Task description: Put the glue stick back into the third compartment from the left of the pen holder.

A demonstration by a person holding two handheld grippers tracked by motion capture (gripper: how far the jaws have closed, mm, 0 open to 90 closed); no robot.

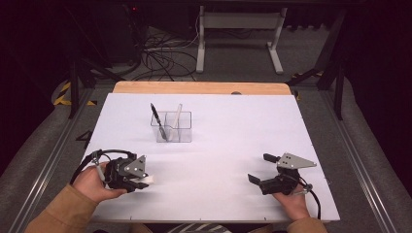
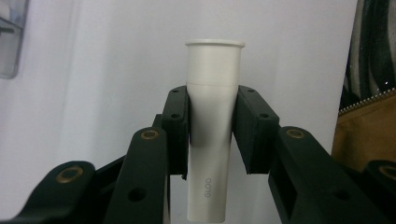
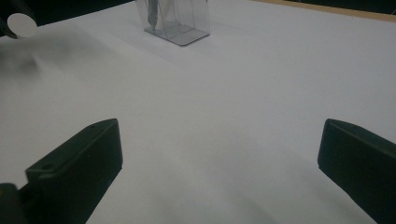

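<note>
My left gripper (image 1: 142, 180) is shut on a white plastic tube (image 2: 212, 140) marked "GLOO", held lengthwise between the jaws with its flanged end (image 1: 149, 180) sticking out past them. It hovers low at the table's front left. The tube's round end (image 3: 22, 25) faces the right gripper view at the upper left. At the front right my right gripper (image 1: 260, 168) stands open just above the sheet, nothing between its jaws (image 3: 219, 154). A clear two-compartment holder (image 1: 174, 127) stands mid-table with a black pen (image 1: 158, 121) and a pale stick (image 1: 177, 116) leaning in it.
A white sheet (image 1: 233, 141) covers the table, with a wooden strip (image 1: 201, 88) along the far edge. The holder (image 3: 180, 21) is far ahead of the right gripper, and its corner (image 2: 9, 42) shows at the left gripper view's upper left. Cables and a white stand (image 1: 238, 39) lie on the floor beyond.
</note>
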